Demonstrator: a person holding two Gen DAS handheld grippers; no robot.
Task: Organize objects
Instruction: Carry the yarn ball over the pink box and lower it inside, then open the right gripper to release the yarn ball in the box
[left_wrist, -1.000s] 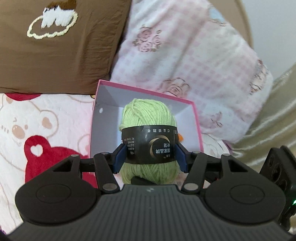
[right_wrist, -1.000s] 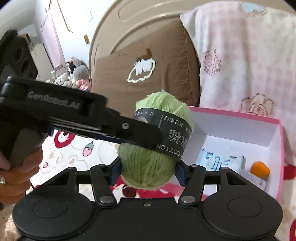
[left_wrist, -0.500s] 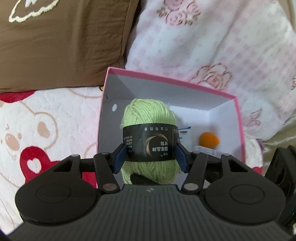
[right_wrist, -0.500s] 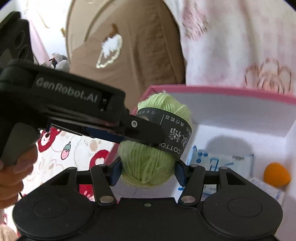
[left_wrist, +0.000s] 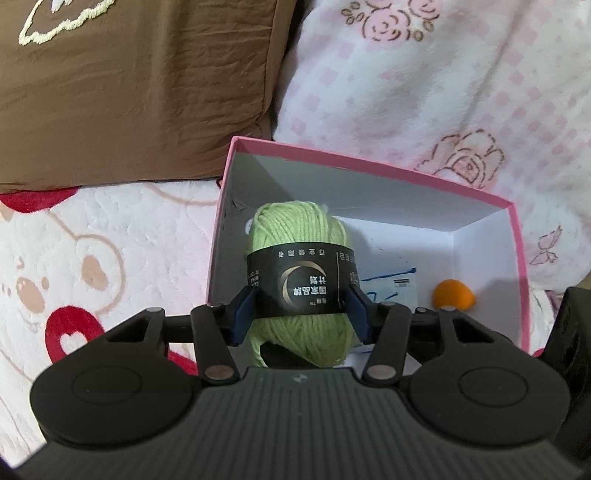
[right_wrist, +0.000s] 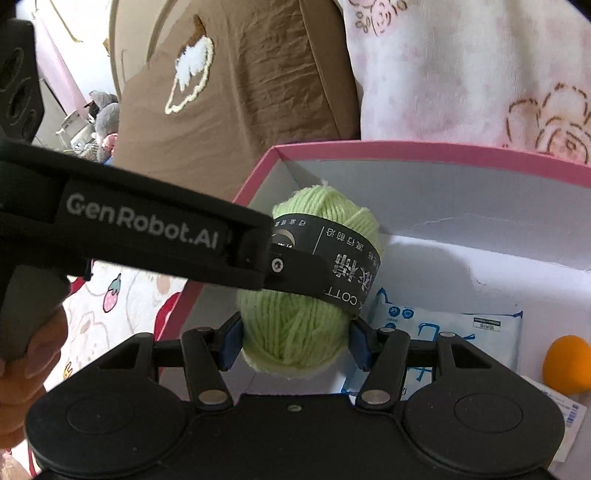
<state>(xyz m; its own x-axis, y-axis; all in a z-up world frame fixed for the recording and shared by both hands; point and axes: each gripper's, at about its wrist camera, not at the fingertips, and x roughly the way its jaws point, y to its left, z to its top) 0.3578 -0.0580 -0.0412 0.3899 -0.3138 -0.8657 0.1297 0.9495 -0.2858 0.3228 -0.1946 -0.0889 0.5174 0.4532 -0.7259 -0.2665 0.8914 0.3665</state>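
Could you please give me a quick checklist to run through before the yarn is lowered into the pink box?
1. Left gripper clamped on the green yarn ball at its black label band: ok.
2. Right gripper clamped on the yarn's lower end: ok.
3. Yarn positioned over the pink box opening, not over the bedspread: ok.
4. Free floor in the box's left part under the yarn: cannot tell, the yarn hides it.
5. Blue-and-white packet and orange object lying right of the yarn, out of its way: ok.
6. Box sitting level on the soft bedding: cannot tell.
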